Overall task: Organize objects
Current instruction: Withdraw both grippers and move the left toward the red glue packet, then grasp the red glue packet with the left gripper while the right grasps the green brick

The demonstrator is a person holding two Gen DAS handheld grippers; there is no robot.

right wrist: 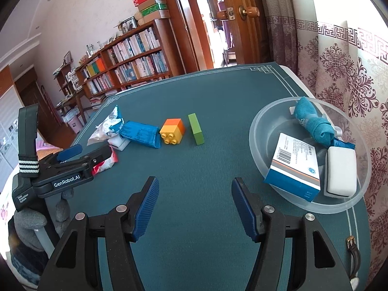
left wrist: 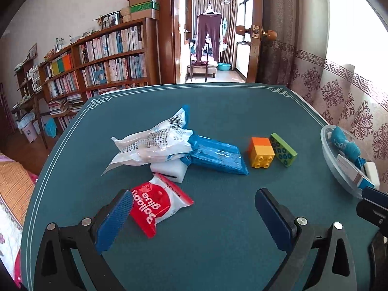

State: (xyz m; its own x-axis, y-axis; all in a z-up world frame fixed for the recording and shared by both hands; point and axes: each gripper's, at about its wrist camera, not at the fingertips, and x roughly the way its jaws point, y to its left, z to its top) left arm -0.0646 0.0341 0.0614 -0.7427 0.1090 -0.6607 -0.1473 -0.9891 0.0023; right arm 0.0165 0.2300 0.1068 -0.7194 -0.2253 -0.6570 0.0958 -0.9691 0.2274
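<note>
The sorting looks partway done: the clear bowl (right wrist: 286,179) at the table's (left wrist: 218,242) right already holds a box, a cloth and an eraser. Both the left hand-held gripper (left wrist: 194,208) and the right hand-held gripper (right wrist: 195,202) hover wide open and empty. The balloon glue packet (left wrist: 158,203), touching the left one's finger, seems next; closing on it calls for a small shift left.
</note>
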